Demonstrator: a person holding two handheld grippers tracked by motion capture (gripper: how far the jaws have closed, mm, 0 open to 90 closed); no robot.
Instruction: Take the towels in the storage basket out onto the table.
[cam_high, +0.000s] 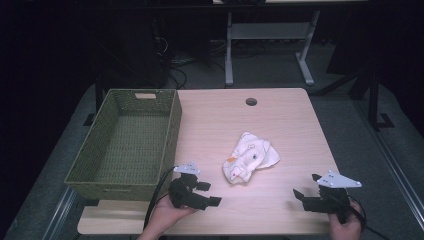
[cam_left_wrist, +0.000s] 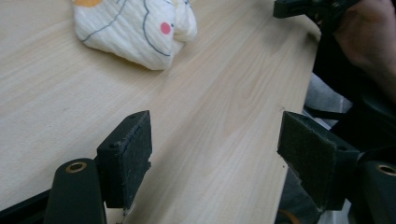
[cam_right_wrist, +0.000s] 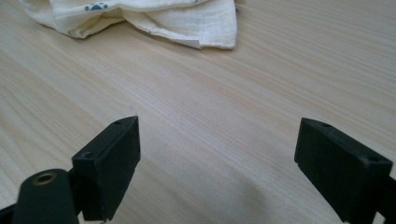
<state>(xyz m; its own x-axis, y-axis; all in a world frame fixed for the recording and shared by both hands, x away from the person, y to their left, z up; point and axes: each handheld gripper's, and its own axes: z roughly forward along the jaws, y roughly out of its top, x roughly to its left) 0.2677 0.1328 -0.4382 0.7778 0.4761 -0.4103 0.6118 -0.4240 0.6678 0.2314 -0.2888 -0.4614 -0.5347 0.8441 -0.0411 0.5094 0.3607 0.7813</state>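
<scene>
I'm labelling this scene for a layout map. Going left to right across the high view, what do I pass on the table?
Basket → left claw → cloth → right claw.

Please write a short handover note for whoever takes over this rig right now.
Left gripper: open, holding nothing, just off the cloth's near-left side.
Right gripper: open, holding nothing, to the cloth's near-right.
Cloth: crumpled white printed piece, mid-table, touched by neither gripper.
Basket: green woven, at the table's left edge, nothing in it.
Done: nothing yet.
Left: probably grasp the cloth; the basket looks like its likely destination.
</scene>
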